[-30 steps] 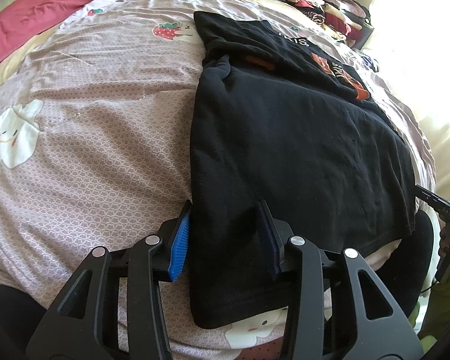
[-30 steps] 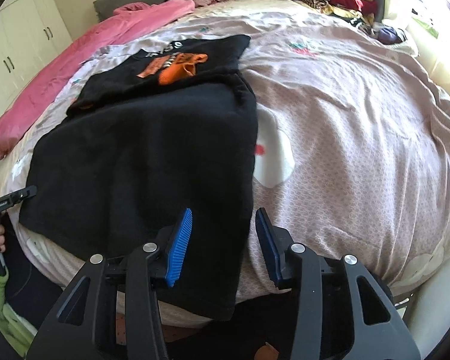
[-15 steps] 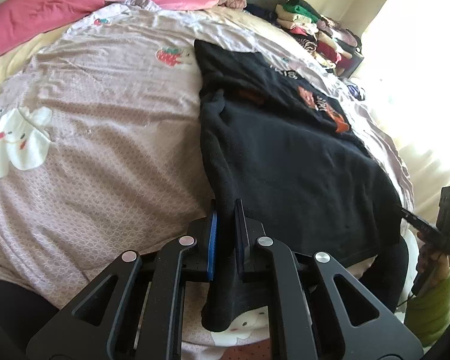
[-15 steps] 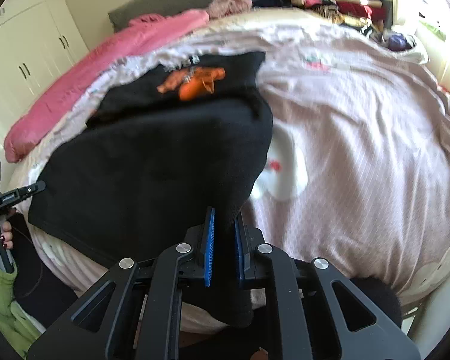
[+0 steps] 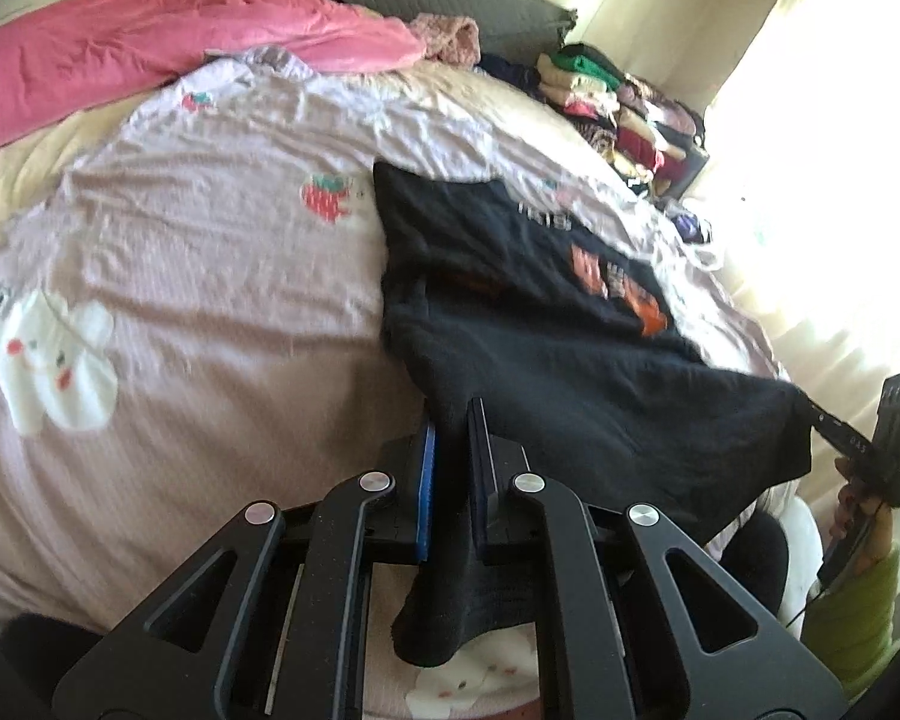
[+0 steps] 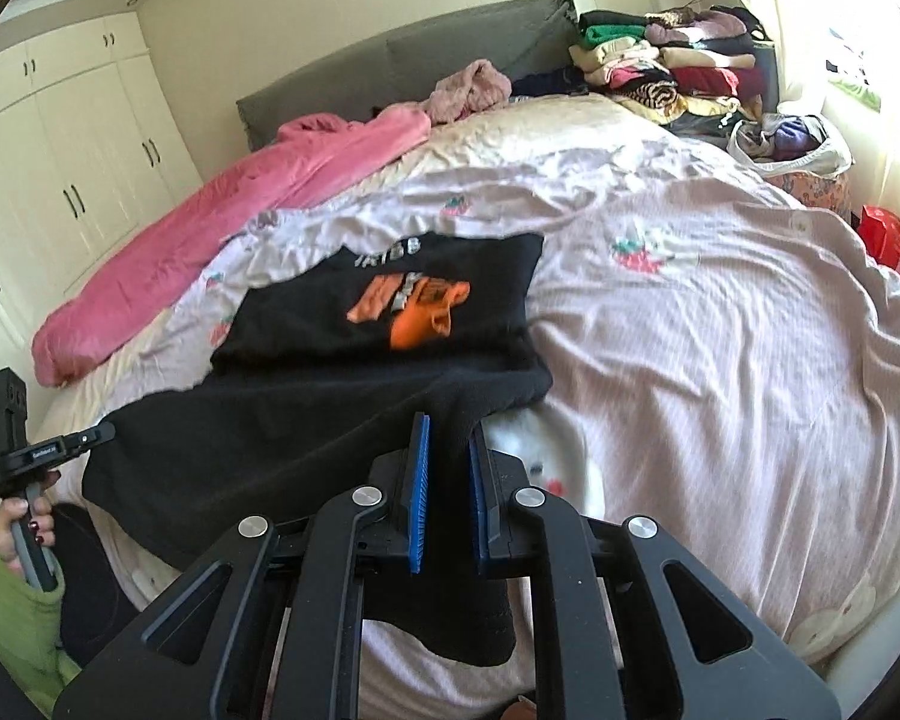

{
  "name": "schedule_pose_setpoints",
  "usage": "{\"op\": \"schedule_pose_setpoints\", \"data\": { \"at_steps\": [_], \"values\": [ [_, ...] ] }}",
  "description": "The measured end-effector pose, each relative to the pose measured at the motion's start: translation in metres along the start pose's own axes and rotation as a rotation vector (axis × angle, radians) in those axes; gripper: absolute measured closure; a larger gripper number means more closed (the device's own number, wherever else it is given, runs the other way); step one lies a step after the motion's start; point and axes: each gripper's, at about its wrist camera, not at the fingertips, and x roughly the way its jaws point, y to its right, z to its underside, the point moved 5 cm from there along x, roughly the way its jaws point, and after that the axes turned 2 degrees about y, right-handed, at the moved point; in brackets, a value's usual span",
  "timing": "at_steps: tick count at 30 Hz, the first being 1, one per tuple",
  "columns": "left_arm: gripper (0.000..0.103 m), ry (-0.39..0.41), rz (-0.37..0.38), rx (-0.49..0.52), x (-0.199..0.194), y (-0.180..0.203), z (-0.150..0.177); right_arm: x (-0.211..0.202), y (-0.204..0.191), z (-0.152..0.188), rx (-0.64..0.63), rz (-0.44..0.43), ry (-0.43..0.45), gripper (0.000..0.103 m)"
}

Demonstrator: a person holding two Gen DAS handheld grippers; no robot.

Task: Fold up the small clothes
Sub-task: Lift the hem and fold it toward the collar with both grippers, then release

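Note:
A black T-shirt (image 5: 570, 372) with an orange print lies on the lilac bedsheet, its near hem lifted off the bed. My left gripper (image 5: 450, 420) is shut on the hem's left corner, and cloth hangs down between its arms. My right gripper (image 6: 449, 429) is shut on the hem's right corner of the same black T-shirt (image 6: 306, 438). The hem stretches taut between the two grippers. The orange print (image 6: 414, 306) faces up on the far half. The right gripper (image 5: 864, 456) shows at the right edge of the left wrist view.
A pink blanket (image 6: 222, 228) lies along the bed's far left side. A pile of folded clothes (image 6: 666, 66) sits at the headboard corner. A white bag (image 6: 792, 144) and a red bag (image 6: 888, 240) stand beside the bed at right. White wardrobe doors (image 6: 48, 180) fill the left wall.
Both grippers closed on the T-shirt's near hem corners, then lifted them up and forward, raising the hem off the bed.

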Motion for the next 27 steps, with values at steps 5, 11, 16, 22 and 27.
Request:
{"op": "schedule_pose_setpoints", "data": {
  "at_steps": [5,11,16,22,27],
  "values": [
    [0.1,0.045,0.001,0.006,0.001,0.009,-0.03,-0.001,0.005,-0.021,0.032,-0.015,0.038,0.092],
    [0.1,0.07,-0.006,0.009,0.01,0.013,-0.059,0.007,0.008,-0.042,0.054,-0.033,0.062,0.092],
    [0.099,0.1,-0.05,-0.003,0.024,0.006,-0.085,0.023,0.012,-0.065,0.068,-0.035,0.084,0.092],
    [0.1,0.1,-0.071,-0.031,0.049,0.001,-0.108,0.047,0.024,-0.083,0.11,-0.033,0.082,0.092],
    [0.1,0.094,-0.093,-0.035,0.071,-0.003,-0.124,0.07,0.03,-0.095,0.119,-0.017,0.073,0.092]
  ]
}}
